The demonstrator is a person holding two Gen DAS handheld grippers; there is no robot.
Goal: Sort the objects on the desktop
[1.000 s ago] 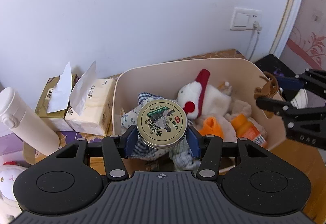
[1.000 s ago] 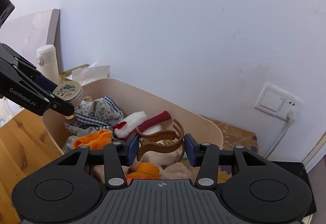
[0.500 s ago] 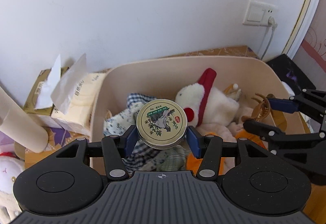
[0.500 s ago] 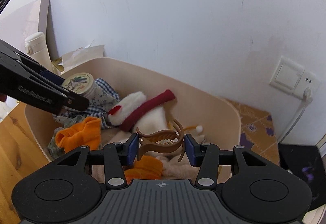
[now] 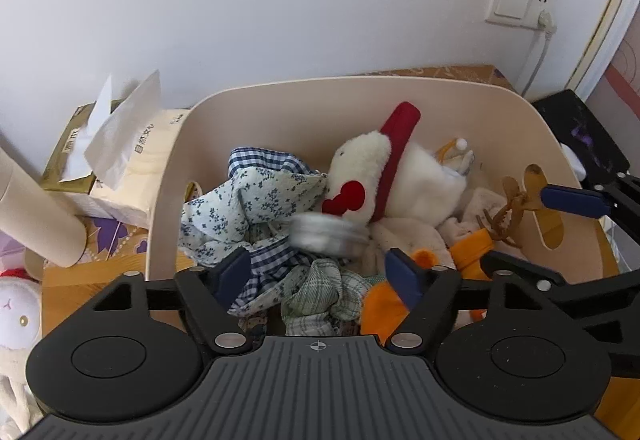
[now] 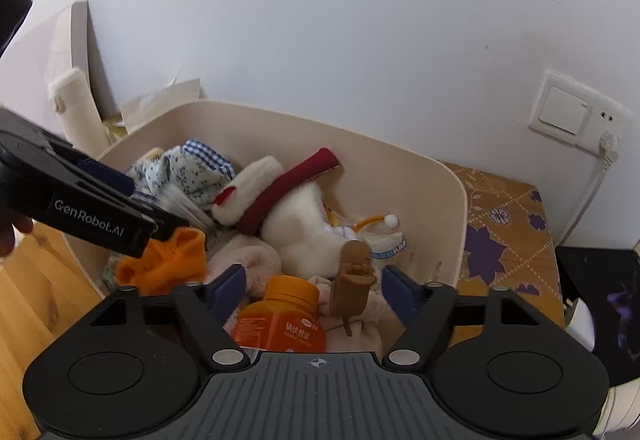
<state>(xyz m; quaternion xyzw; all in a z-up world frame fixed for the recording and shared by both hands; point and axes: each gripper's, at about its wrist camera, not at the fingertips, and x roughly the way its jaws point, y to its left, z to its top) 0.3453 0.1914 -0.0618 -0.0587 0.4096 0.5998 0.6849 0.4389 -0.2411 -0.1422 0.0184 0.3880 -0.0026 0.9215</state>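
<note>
Tin (image 5: 328, 238) blurred just ahead of the released left claw (image 5: 318, 272), over clothes in the bin (image 5: 280, 112); hair clip (image 6: 354, 276) sits between the spread right claw (image 6: 312, 290) fingers, both dropped for sorting.

Smooth matt beige plastic bin (image 5: 280, 112), dull silvery metal tin (image 5: 328, 238) lay blurred among soft checked and floral cloth (image 5: 256, 196), fluffy white plush toy (image 5: 404, 176), glossy brown plastic hair claw (image 6: 354, 280), varnished wooden desktop (image 6: 36, 288), thin white paper tissues (image 5: 116, 136).
</note>
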